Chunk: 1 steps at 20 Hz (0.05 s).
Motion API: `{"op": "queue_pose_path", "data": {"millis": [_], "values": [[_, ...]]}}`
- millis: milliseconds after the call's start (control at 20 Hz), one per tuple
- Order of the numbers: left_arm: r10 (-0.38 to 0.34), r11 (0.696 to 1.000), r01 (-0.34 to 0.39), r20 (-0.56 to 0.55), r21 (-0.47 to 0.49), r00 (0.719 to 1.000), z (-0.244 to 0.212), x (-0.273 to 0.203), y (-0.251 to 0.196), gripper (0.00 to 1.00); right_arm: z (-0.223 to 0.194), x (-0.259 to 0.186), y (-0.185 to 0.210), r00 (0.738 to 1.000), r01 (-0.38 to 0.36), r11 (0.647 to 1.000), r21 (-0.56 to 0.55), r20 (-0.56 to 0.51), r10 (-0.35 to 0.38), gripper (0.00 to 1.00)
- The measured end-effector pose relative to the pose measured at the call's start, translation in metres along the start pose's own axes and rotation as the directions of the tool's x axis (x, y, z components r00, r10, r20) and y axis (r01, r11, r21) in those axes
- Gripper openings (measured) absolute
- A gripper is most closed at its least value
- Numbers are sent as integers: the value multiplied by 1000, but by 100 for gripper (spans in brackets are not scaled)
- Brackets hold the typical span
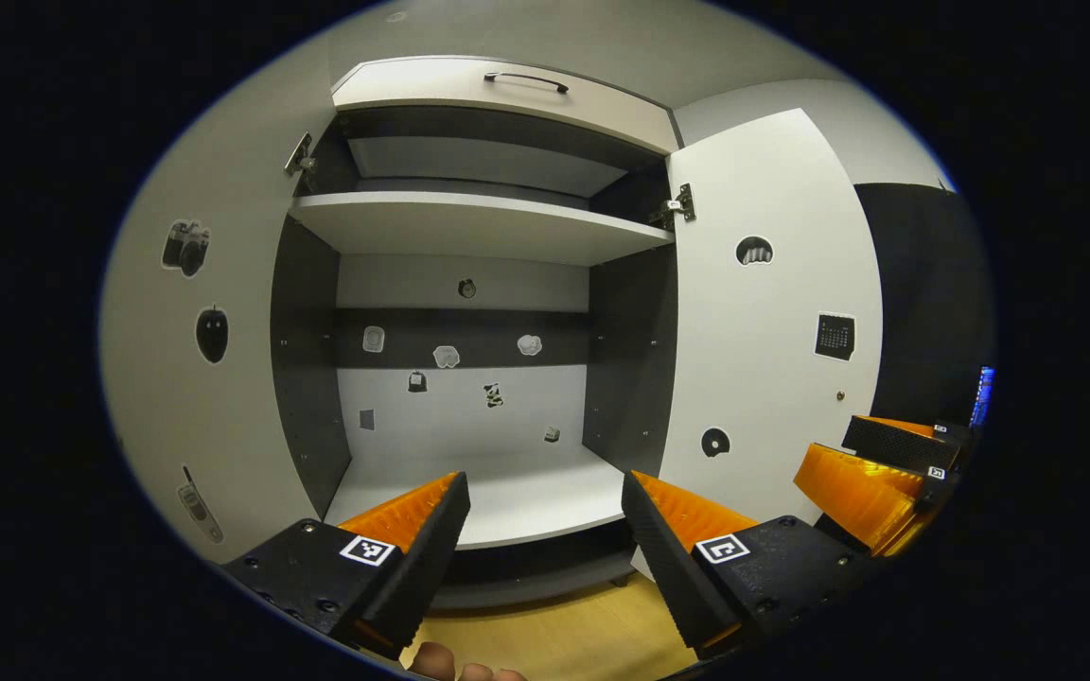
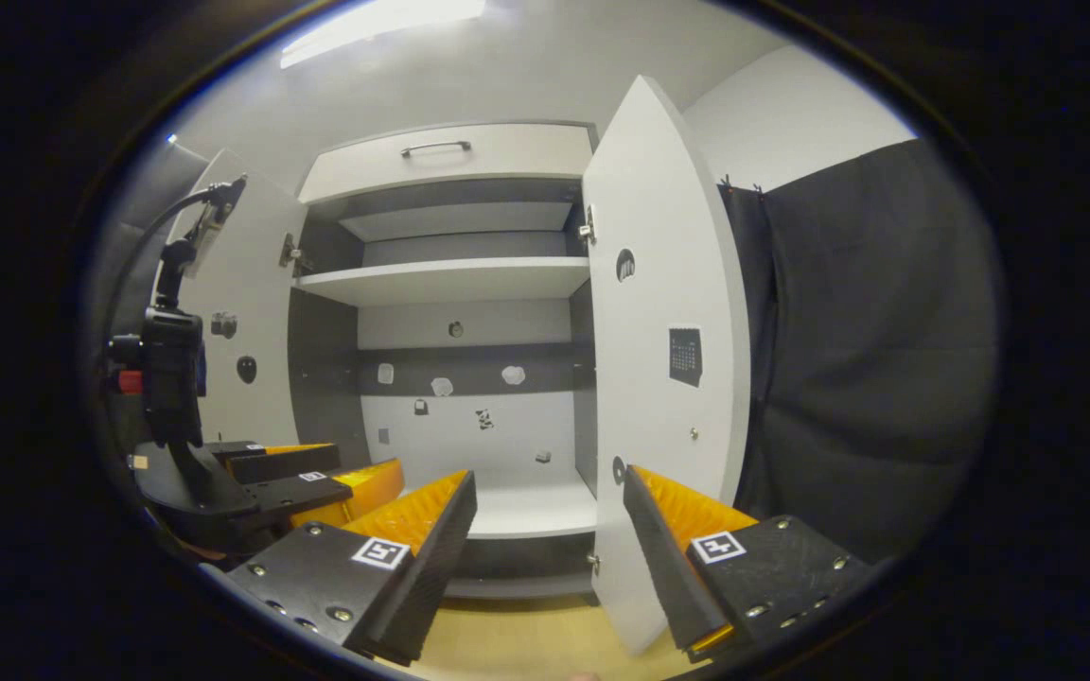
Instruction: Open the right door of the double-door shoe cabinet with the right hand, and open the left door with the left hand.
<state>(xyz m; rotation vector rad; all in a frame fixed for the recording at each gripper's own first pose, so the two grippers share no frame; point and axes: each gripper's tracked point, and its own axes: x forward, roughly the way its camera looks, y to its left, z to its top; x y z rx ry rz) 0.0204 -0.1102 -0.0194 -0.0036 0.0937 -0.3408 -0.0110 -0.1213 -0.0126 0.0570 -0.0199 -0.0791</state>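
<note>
Shoe cabinet [image 1: 469, 227]: stands straight ahead of both grippers, its inside laid open; a white shelf [image 1: 479, 222] crosses the upper part, and small stickers dot the back panel.
Left door [image 1: 195, 359]: swung wide open to the left, its inner face showing camera and phone stickers. In the right gripper view it [image 2: 242, 312] stands behind the other gripper's camera mount.
Right door [image 1: 772, 312]: swung open to the right, hinged at the cabinet's right wall, with a calendar sticker on its inner face. In the right gripper view it [image 2: 668, 331] stands nearly edge-on, just beside that gripper's right finger.
Drawer [image 1: 498, 95]: above the open compartment, closed, with a dark bar handle [image 1: 526, 81].
Left gripper [image 1: 545, 525]: fingers spread apart, nothing between them, aimed at the cabinet's bottom board, apart from both doors. It also appears at the left of the right gripper view [image 2: 318, 473].
Right gripper [image 2: 550, 525]: fingers spread, empty, near the right door's lower edge but not touching it. It appears at the right of the left gripper view [image 1: 886, 463].
Floor [image 1: 554, 634]: pale wood, in front of the cabinet.
</note>
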Motion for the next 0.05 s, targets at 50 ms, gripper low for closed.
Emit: {"op": "queue_pose_path", "data": {"millis": [50], "values": [[0, 1000, 0, 1, -3, 1000, 0, -1, 0, 100, 0, 0, 0, 1000, 1, 1000, -2, 1, -1, 93]]}}
